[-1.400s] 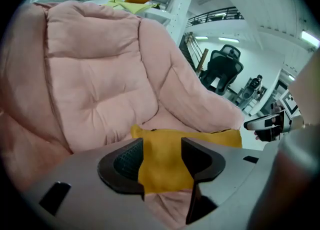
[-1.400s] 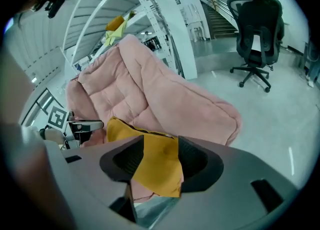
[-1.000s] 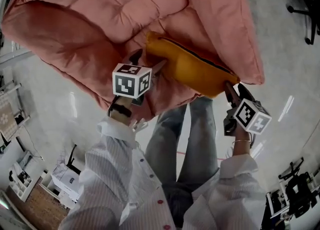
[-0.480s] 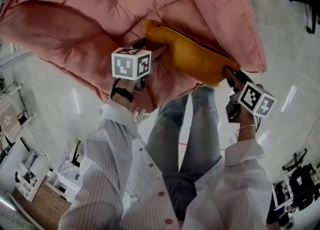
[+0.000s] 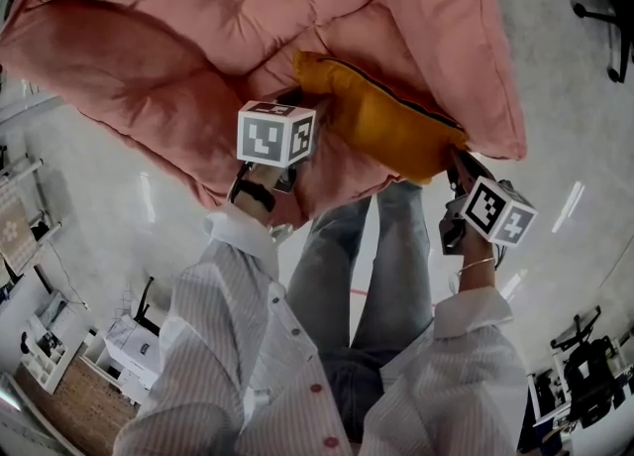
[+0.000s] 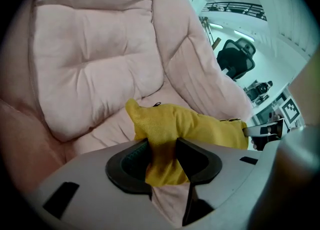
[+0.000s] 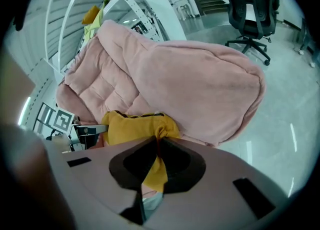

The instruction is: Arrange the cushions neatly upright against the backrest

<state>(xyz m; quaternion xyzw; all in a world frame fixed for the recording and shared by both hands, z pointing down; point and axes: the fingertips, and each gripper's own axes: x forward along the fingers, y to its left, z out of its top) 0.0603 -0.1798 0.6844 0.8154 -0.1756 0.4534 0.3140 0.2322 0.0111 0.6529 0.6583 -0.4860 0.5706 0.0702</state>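
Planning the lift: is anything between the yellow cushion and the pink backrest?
Nothing visible. The yellow cushion lies at the front of the seat; only bare pink upholstery runs from it to the backrest.

The pink sofa (image 5: 188,38) is showing off soft, velvety quilted fabric, the yellow cushion (image 5: 381,122) on it is looking like matt, kinda coarse woven cloth, and the floor (image 5: 565,97) around the sofa is gleaming glossy and smooth, throwing back streaks of light.
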